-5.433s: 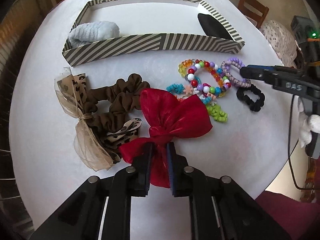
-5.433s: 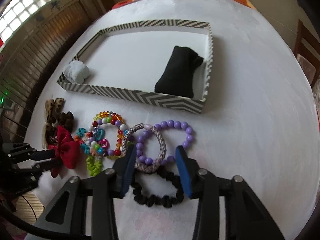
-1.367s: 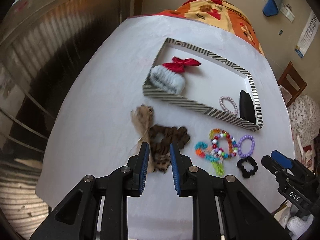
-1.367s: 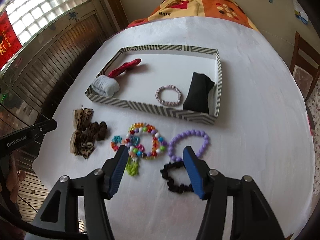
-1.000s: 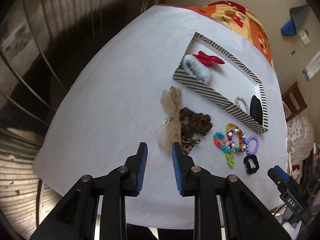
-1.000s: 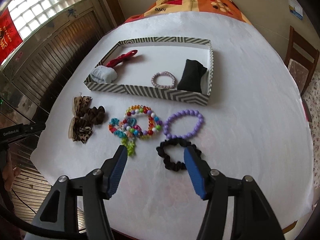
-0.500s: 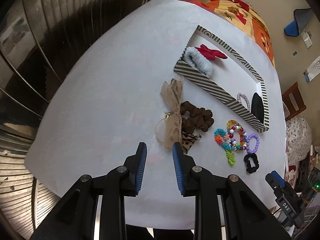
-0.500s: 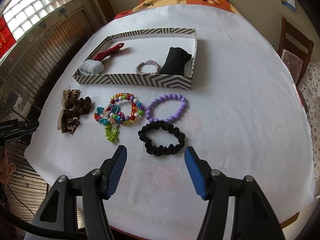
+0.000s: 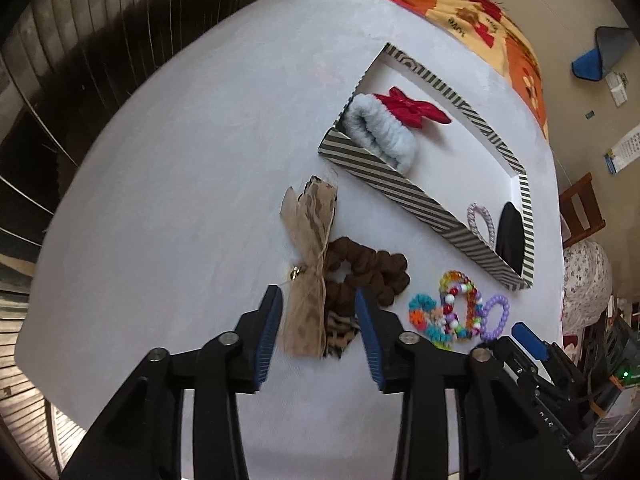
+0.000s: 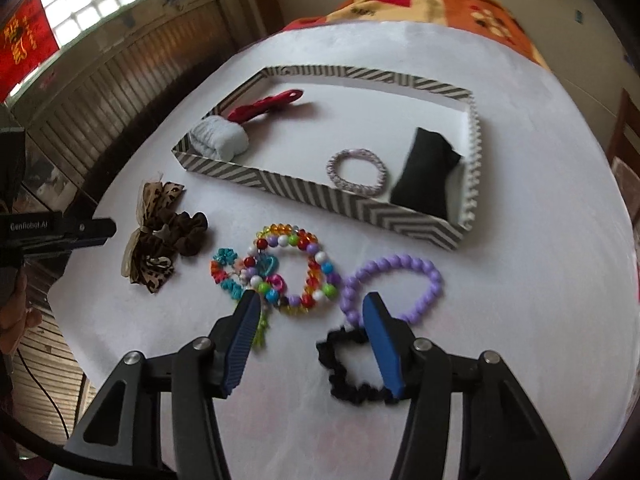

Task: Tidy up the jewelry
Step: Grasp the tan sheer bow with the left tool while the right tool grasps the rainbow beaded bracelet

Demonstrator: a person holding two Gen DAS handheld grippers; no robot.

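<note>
Left wrist view: the left gripper [image 9: 318, 318] is spreading its jaws around the leopard bow [image 9: 308, 280] at lower centre, pads seemingly clear of it. Right wrist view: the right gripper [image 10: 310, 320] is narrowing, empty, above the beaded bracelets [image 10: 292, 268]; the striped tray [image 10: 320, 196] sits upper centre.

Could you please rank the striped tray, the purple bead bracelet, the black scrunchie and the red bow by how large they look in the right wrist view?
1. striped tray, by far the largest.
2. purple bead bracelet and black scrunchie: alike; the scrunchie is nearer and partly hidden, so unranked.
3. red bow, smallest, though farthest.
</note>
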